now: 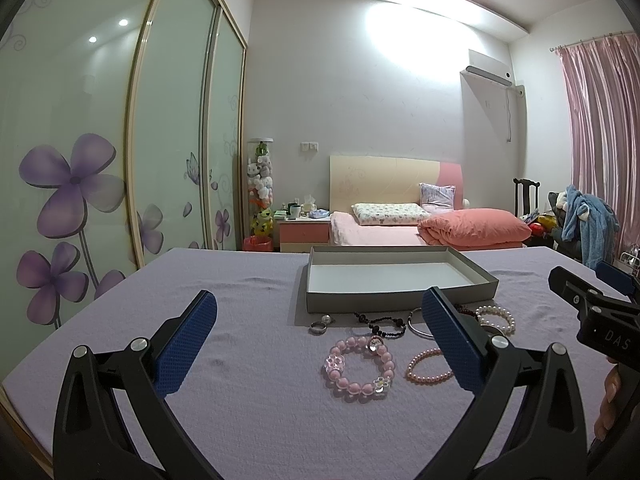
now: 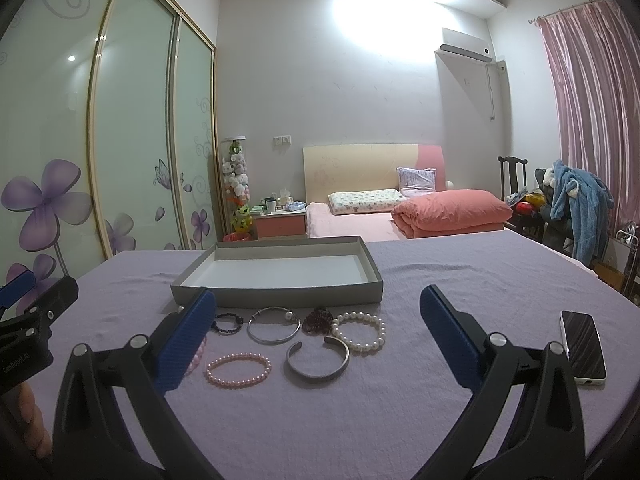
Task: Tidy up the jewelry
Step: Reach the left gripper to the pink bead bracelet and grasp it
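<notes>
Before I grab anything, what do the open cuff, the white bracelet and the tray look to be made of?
Open cuff: looks like brushed silver metal, a dull grey sheen.
White bracelet: glossy round beads, pearl-like; real or imitation, I cannot tell.
Tray: probably matte grey cardboard, with thin flat walls and a white inside.

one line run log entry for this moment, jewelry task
stage: start | left tool: open | right tool: open | grey box: empty | bracelets: on purple cloth

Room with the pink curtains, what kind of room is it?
Most likely a bedroom: there is a bed with pillows, a sliding wardrobe and a bedside table.
</notes>
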{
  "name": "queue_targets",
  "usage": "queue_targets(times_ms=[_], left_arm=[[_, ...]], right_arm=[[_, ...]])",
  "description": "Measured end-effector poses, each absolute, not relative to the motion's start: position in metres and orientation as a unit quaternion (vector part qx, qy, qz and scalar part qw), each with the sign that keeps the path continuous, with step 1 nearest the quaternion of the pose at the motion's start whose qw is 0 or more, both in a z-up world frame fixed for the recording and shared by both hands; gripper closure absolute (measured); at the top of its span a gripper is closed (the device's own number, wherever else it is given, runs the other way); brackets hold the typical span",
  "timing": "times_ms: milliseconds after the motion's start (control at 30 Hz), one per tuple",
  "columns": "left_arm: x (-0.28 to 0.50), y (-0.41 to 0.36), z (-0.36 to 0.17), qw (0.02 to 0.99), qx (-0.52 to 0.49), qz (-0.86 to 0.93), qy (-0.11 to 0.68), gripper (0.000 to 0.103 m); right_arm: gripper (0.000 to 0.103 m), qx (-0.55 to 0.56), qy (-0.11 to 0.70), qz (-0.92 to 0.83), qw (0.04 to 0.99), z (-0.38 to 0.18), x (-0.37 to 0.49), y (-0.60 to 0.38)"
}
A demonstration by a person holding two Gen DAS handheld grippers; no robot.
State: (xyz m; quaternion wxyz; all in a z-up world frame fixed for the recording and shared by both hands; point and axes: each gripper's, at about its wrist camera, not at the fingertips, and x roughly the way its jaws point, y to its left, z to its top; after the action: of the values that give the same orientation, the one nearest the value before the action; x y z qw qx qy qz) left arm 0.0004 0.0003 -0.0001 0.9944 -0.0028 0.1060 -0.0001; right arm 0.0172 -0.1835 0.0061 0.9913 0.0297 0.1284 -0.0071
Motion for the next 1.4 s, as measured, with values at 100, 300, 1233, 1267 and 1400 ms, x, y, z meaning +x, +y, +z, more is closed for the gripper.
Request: queue_targets(times_ms=[100,300,1233,1267,1400], left_arm=[[0.001,0.001,-0.001,0.994,-0.002,0.001,0.112,0.002],[0.017,0.002,-0.004,0.986,0.012,0.011,0.166,0.002],[0.096,0.003,-0.056,0.919,0.026,-0.046,0.392,0.002],[0.1,0.004,-0.056,0.917,0.024,-0.045,0.395,0.002],[0.115,0.008,-0.056,0.915,0.016,-0.039,0.401,0.003]], right_arm=[[0.004,0.025,0.137,-0.005,0.99,0.001,0.02,-0.182],[0.004,0.019,0.215,0.007,0.976,-0.021,0.05,-0.191],[0.037,-0.015,0.441,0.036,0.897,-0.084,0.142,-0.169],[0.037,-0.014,0.441,0.036,0.897,-0.084,0.145,-0.171],[0.037,-0.013,0.442,0.037,0.896,-0.083,0.147,-0.174]])
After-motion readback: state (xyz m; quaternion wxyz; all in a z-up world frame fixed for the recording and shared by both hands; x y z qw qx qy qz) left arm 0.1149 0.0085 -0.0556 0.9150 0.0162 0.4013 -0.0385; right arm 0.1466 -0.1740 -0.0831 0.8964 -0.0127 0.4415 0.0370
